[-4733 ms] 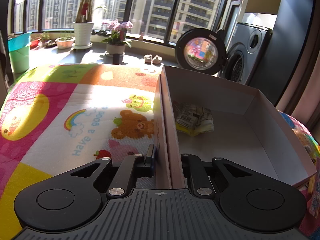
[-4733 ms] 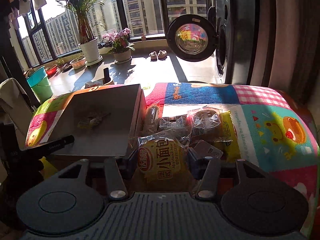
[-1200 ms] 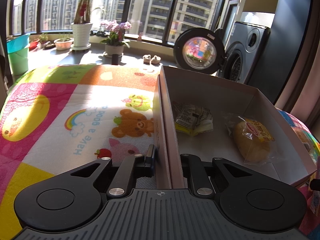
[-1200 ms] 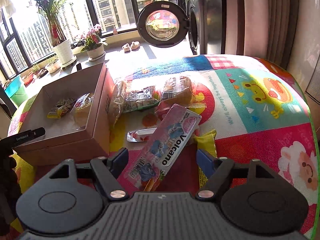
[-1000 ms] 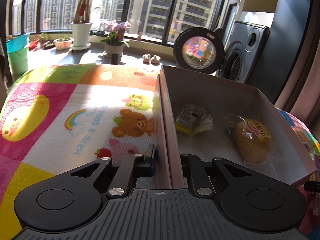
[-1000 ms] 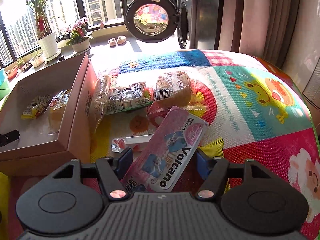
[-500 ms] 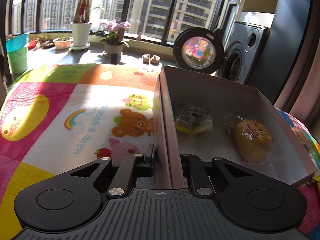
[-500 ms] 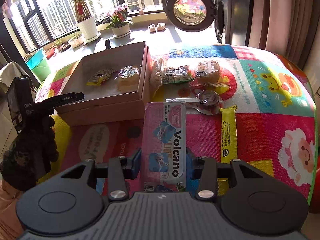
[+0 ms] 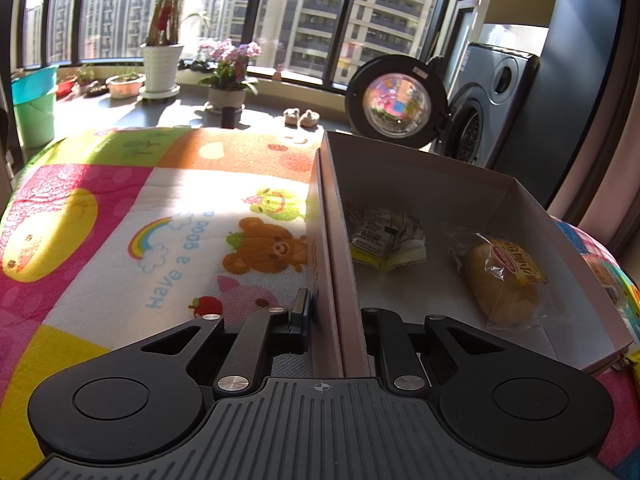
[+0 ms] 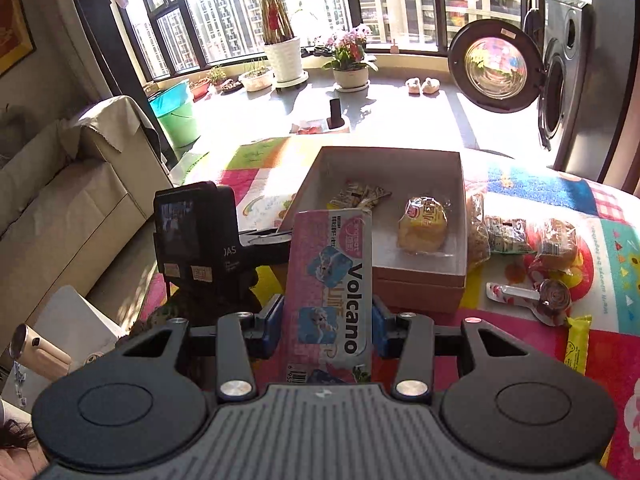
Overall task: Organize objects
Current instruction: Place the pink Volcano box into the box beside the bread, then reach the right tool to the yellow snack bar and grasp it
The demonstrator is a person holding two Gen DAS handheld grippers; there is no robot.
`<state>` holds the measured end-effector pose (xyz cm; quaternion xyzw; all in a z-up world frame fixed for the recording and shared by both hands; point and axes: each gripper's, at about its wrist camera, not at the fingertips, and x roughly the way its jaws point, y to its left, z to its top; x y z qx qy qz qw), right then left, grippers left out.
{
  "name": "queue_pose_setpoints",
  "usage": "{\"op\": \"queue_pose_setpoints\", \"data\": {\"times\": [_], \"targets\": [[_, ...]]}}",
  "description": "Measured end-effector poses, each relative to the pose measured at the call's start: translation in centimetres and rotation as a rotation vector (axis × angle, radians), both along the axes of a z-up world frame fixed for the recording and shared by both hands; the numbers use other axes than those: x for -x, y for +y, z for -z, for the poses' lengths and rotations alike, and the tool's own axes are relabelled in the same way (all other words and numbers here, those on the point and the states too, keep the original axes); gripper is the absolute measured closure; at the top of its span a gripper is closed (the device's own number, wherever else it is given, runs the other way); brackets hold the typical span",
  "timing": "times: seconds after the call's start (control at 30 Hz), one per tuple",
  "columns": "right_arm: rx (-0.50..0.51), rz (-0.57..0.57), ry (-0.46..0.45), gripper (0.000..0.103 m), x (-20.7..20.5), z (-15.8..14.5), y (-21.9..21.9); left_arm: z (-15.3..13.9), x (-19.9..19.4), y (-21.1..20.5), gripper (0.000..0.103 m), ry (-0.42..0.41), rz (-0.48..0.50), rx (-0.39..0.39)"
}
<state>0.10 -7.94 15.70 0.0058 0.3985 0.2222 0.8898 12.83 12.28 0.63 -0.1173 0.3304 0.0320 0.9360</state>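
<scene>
My left gripper (image 9: 334,316) is shut on the left wall of the open cardboard box (image 9: 332,216). The box holds a crumpled yellow snack packet (image 9: 386,236) and a wrapped yellow bun (image 9: 502,280). My right gripper (image 10: 326,320) is shut on a pink Volcano box (image 10: 332,280) and holds it raised in front of the cardboard box (image 10: 420,280), near its front left corner. The left gripper's body (image 10: 200,240) shows in the right wrist view, at the box's left side.
Several wrapped snacks (image 10: 508,234) lie on the colourful mat (image 10: 560,344) right of the box, with a lollipop (image 10: 554,298) and a yellow stick pack (image 10: 576,346). A washing machine (image 10: 568,80) with open door stands behind. A sofa (image 10: 60,200) is at the left.
My right gripper closed on the pink Volcano box, lifted it off the mat and carried it left toward the cardboard box. The left gripper has kept hold of the box wall.
</scene>
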Motion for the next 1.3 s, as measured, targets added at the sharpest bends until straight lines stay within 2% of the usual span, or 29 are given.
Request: {"op": "queue_pose_setpoints", "data": {"times": [0.17, 0.33, 0.57, 0.7, 0.8, 0.83, 0.9, 1.0, 1.07, 1.23, 1.3], "targets": [[-0.04, 0.074, -0.033, 0.06, -6.2, -0.3, 1.8, 0.0, 0.0, 0.0, 0.087, 0.0, 0.0, 0.0], [-0.073, 0.129, -0.051, 0.054, -9.6, 0.5, 1.9, 0.0, 0.0, -0.1, 0.087, 0.002, 0.003, -0.001], [-0.007, 0.179, -0.097, 0.046, -8.1, 1.3, -1.3, 0.0, 0.0, -0.2, 0.087, 0.001, 0.004, -0.005], [0.099, 0.231, -0.158, 0.034, -6.2, 2.2, -4.8, 0.0, 0.1, -0.4, 0.087, -0.005, 0.004, -0.012], [0.185, 0.295, -0.172, 0.026, -5.0, 4.0, -8.0, 0.0, 0.1, -0.3, 0.087, -0.006, 0.006, -0.014], [0.216, 0.319, -0.169, 0.021, -4.7, 4.7, -9.1, 0.0, 0.1, -0.3, 0.087, -0.005, 0.005, -0.013], [0.27, 0.379, -0.136, 0.017, -4.5, 6.5, -11.4, 0.0, 0.0, -0.3, 0.087, -0.004, 0.006, -0.012], [0.282, 0.452, -0.054, 0.017, -4.4, 9.1, -14.5, 0.0, 0.0, -0.3, 0.087, -0.004, 0.006, -0.012], [0.252, 0.494, -0.01, 0.015, -4.2, 10.5, -16.3, 0.0, 0.0, -0.3, 0.087, -0.004, 0.006, -0.012], [0.095, 0.579, 0.112, 0.015, -4.1, 14.1, -19.6, 0.0, 0.0, -0.3, 0.087, -0.004, 0.006, -0.012], [0.093, 0.587, 0.116, 0.014, -4.1, 14.9, -19.3, 0.0, 0.0, -0.3, 0.087, -0.004, 0.006, -0.012]]}}
